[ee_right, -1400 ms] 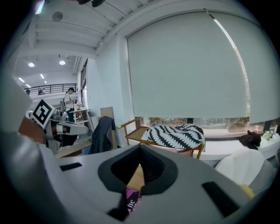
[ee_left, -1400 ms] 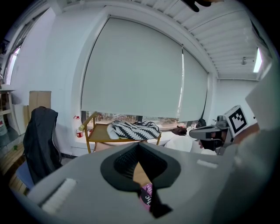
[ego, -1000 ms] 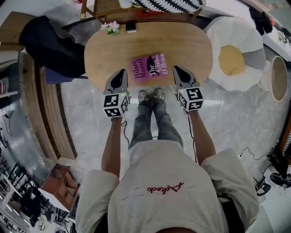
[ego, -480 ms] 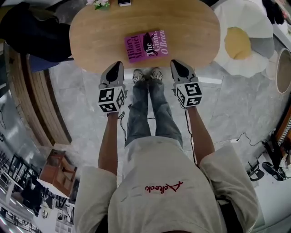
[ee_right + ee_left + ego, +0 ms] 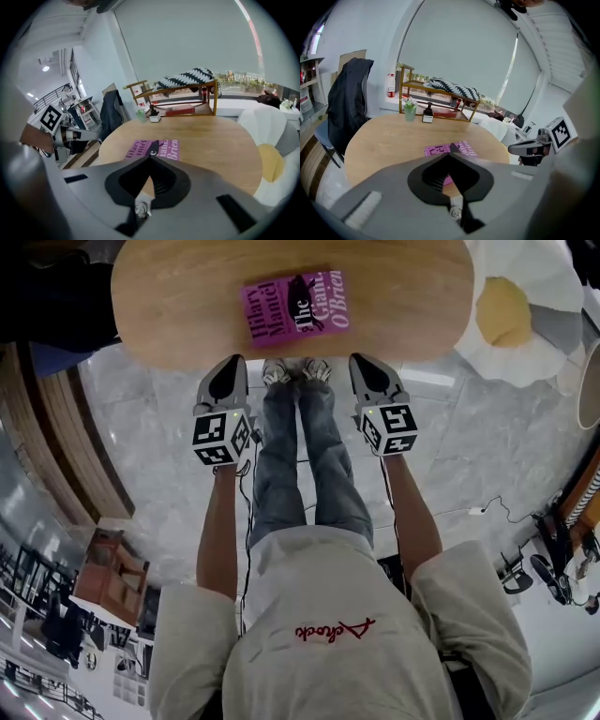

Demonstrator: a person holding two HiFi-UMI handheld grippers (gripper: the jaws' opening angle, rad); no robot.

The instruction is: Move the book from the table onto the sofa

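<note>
Pink book (image 5: 292, 303) flat on wooden table (image 5: 169, 306), near front edge, long axis crosswise. Left gripper (image 5: 234, 364), right gripper (image 5: 362, 362): jaws pressed together, empty, just short of table edge. Book ahead, between them; neither clearly nearer.

We note grey marbled floor (image 5: 487, 456), pale roller blind (image 5: 459, 51) over a wide window (image 5: 243, 77), wooden rack (image 5: 417, 84) beneath it, dark jacket (image 5: 347, 103) draped over a chair (image 5: 324, 138).
</note>
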